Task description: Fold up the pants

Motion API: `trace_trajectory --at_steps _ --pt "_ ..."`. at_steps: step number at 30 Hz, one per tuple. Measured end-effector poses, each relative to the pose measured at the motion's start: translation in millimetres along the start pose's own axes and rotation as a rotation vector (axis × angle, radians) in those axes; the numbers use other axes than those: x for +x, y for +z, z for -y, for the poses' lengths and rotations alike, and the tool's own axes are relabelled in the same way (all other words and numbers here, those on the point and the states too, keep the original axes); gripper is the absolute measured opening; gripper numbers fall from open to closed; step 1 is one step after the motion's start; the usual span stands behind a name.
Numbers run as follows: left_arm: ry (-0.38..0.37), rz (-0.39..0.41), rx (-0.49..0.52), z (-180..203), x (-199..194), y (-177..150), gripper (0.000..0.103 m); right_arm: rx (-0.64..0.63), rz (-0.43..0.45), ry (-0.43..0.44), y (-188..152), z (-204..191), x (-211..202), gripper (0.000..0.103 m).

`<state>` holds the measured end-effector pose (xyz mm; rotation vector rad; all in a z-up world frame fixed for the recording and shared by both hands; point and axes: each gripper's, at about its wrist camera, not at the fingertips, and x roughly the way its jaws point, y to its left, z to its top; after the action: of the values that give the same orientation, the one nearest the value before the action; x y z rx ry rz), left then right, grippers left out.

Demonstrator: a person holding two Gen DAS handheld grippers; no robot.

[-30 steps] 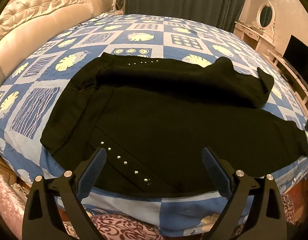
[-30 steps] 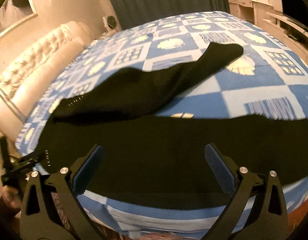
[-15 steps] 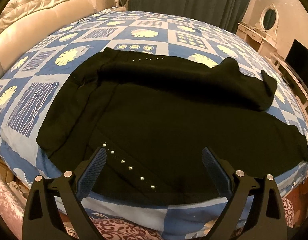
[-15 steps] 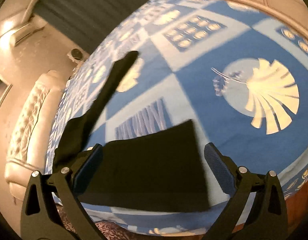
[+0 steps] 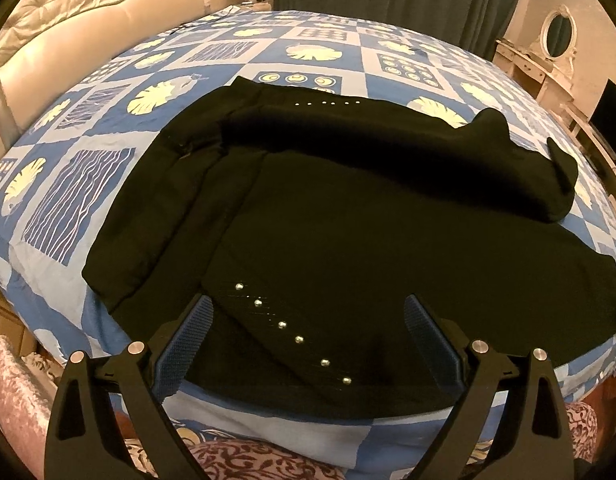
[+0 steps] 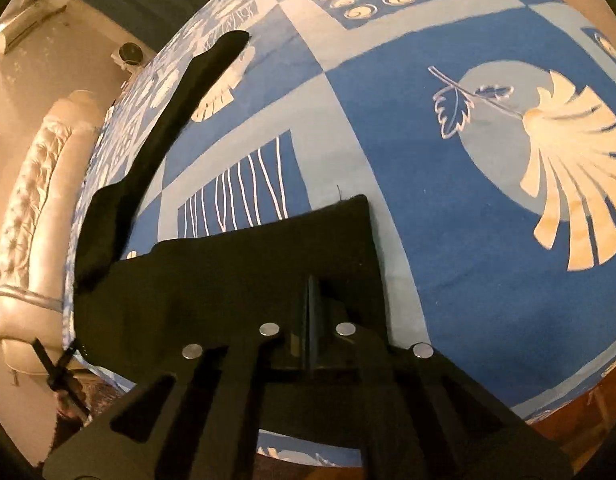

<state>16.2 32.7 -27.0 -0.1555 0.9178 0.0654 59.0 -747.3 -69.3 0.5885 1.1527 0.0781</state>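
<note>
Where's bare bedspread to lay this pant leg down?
Bare bedspread lies right of and beyond the cuff in the right gripper; more lies between pants and headboard. The near edge by the left gripper is crowded.

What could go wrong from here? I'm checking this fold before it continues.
1. The right gripper is shut on the black pants near the near leg's cuff corner; so small a pinch may slip once lifted.
2. The left gripper hangs open over the studded waist end, holding nothing, so pulling the leg could drag the whole garment across the blue patterned bedspread.
3. The far leg lies bunched; folding over it may trap creases.
</note>
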Motion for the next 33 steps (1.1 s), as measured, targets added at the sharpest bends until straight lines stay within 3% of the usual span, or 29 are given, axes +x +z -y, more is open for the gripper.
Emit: trace_trajectory --at_steps 3,5,6,9,11,12,15,18,19,20,24,26,29,31,33 --pt "-0.011 -0.032 -0.020 -2.4 2.9 -1.2 0.095 -0.014 0.044 -0.011 2.7 -0.5 -9.7 0.004" --pt "-0.014 -0.041 -0.027 -4.3 3.7 -1.9 0.095 0.000 0.083 -0.037 4.8 4.8 -18.7 0.038" --pt "-0.012 -0.042 -0.028 -4.8 4.1 -1.9 0.095 0.018 0.104 -0.037 5.5 7.9 -21.7 0.065" --pt "-0.011 -0.055 -0.032 -6.3 6.4 -1.9 0.095 0.071 0.096 -0.021 7.0 20.0 -20.5 0.066" --pt "-0.006 -0.060 -0.036 -7.7 8.1 -2.1 0.095 0.066 0.056 -0.027 5.7 21.0 -10.5 0.044" --pt "-0.005 -0.061 -0.038 -7.7 8.5 -2.1 0.095 0.044 0.037 -0.047 4.3 17.7 -4.0 0.015" --pt "0.000 -0.056 -0.035 -8.8 8.9 -1.7 0.095 0.026 0.023 -0.052 3.6 14.6 -0.3 0.012" --pt "0.014 -0.043 -0.028 -11.4 7.8 1.8 0.095 0.026 0.091 -0.110 11.0 18.5 -18.1 0.008" --pt "0.016 -0.041 -0.030 -13.1 7.3 3.3 0.095 0.051 0.108 -0.084 13.0 22.8 -22.8 0.008" --pt "0.016 -0.039 -0.033 -14.5 6.9 4.8 0.095 0.070 0.110 -0.065 14.3 26.5 -24.4 0.008" --pt "0.005 -0.032 -0.049 -25.2 6.2 12.7 0.095 0.011 0.059 -0.175 12.7 17.8 -12.6 0.013" --pt "-0.002 -0.036 -0.051 -29.3 6.5 17.5 0.095 0.025 0.112 -0.228 14.0 12.1 -23.8 0.028" --pt "-0.050 -0.041 -0.048 -40.2 8.0 30.1 0.095 -0.035 0.195 -0.346 16.7 -19.8 -40.5 0.042" --pt "-0.072 -0.031 -0.052 -50.9 9.3 45.0 0.095 -0.106 0.209 -0.313 19.6 -50.7 -42.3 0.057" --pt "-0.082 -0.011 -0.061 -61.7 11.9 61.3 0.095 -0.218 0.217 -0.267 24.6 -104.2 -35.5 0.064"
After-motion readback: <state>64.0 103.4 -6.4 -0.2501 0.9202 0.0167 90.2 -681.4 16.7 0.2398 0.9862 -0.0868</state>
